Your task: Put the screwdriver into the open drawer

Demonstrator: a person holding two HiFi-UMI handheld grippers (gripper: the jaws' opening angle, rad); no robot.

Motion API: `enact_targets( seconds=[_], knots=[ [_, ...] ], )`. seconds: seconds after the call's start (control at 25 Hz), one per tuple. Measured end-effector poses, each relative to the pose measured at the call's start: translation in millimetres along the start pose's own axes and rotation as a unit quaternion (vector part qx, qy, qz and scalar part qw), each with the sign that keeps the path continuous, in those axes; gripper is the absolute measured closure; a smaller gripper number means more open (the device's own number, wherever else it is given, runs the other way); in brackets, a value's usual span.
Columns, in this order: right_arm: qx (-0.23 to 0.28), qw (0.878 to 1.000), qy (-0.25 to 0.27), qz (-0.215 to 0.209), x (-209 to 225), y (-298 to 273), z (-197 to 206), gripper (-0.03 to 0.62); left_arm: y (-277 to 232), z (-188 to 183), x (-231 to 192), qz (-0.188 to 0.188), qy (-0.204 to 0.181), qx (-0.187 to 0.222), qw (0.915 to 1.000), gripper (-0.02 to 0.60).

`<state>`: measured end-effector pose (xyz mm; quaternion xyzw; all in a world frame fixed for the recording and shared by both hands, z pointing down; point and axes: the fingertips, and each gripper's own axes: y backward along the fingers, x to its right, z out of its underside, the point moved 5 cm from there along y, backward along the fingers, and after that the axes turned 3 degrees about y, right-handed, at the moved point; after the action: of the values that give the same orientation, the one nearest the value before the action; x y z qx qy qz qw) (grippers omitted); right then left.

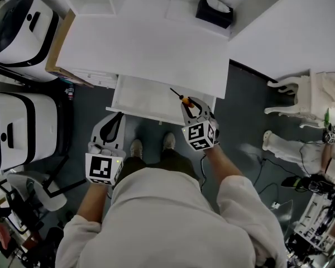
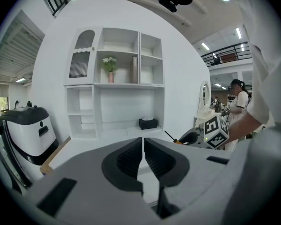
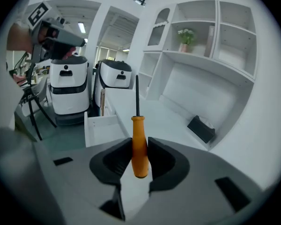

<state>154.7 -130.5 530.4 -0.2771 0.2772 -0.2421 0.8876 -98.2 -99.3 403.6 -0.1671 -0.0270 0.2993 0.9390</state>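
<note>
Nearest, the person's pale sleeves run out to the two claws. The left gripper [image 2: 143,146] has its jaws closed together with nothing between the dark pads. It hangs in front of the left front corner of the open drawer [image 1: 144,96], apart from it.

The right gripper [image 1: 192,108] is clamped on the screwdriver [image 3: 139,144]. Its pads press on both sides of the orange handle, about midway along it. The butt end pokes out just behind the pads, towards the camera. The black shaft [image 3: 136,95] runs straight ahead from between the jaw tips, away from the claw.

In the head view the tool shows over the right part of the drawer, near its front edge. The shaft tip points up and left towards the edge of the desk [image 1: 145,49]. It is held in the air; no view shows it touching the drawer. In the right gripper view the white drawer lies lower and to the left of the handle.

Below the drawer front, the person's shoes [image 1: 136,148] stand on the dark floor [image 1: 243,110].

Beyond, the desk top is white, with a black tissue box [image 1: 214,11] at its far right. White shelves [image 2: 112,83] rise behind it, holding a vase of flowers [image 2: 110,68]. Two white-and-black machines [image 1: 17,21] stand at the left.
</note>
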Motion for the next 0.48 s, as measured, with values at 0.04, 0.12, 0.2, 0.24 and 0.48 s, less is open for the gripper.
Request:
enact_targets(
  seconds=[0.04,0.12,0.2,0.24,0.48],
  knots=[
    [-0.005,1.000,0.013,-0.008,-3.1,-7.2,2.2,0.484,0.5,0.1,-0.8,-0.003,0.002,-0.001,1.0000,0.565],
    [-0.017,0.999,0.039,-0.024,-9.7,-21.6,7.4,0.482,2.3,0.5,-2.3,-0.009,0.003,-0.003,0.9999,0.565],
    [-0.030,0.997,0.060,-0.039,-15.6,-36.0,13.2,0.482,4.9,2.6,-3.8,-0.016,0.002,-0.006,0.9998,0.565],
    [-0.036,0.996,0.068,-0.046,-18.3,-43.4,16.5,0.482,6.2,4.6,-4.7,-0.021,0.004,-0.009,0.9997,0.565],
    [-0.074,0.988,0.106,-0.086,-32.9,-81.1,40.1,0.482,13.9,12.1,-6.9,-0.046,0.007,-0.023,0.9987,0.565]
  ],
)
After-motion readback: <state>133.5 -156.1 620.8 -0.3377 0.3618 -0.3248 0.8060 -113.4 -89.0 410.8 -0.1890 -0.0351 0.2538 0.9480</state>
